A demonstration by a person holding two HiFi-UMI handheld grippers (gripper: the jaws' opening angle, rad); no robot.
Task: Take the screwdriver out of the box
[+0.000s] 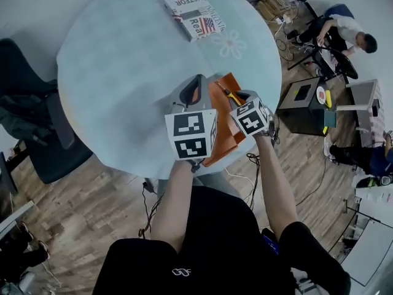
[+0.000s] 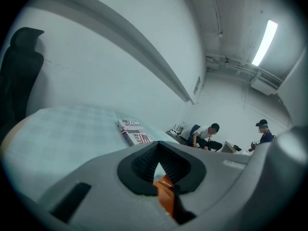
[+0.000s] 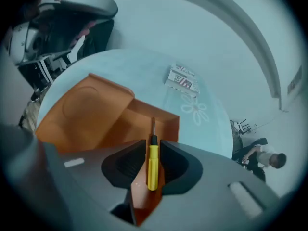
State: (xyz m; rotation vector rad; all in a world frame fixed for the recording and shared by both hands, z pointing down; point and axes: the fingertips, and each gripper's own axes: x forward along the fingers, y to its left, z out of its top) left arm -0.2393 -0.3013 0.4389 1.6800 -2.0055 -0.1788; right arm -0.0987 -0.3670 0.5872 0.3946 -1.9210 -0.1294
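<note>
Right claw (image 3: 153, 150) open, straddling screwdriver (image 3: 152, 170) in box (image 3: 144, 119)

"What's your tally?"

"I count one round table (image 1: 116, 72), one orange box (image 3: 91, 114), one yellow-handled screwdriver (image 3: 152, 163), and one printed carton (image 1: 194, 14) near the table's far edge."

"Anything more?"

"My two tools, left gripper (image 2: 159, 150) and right gripper (image 3: 153, 146). One dark chair (image 1: 27, 97), two people (image 2: 206, 134)."

Screwdriver (image 3: 152, 165): small, yellow handle, black collar, thin metal shaft; lies flat inside the box, tip toward its far wall. Box (image 3: 96, 114): orange, open, lid folded back, on the desk's (image 1: 123, 60) near edge.
</note>
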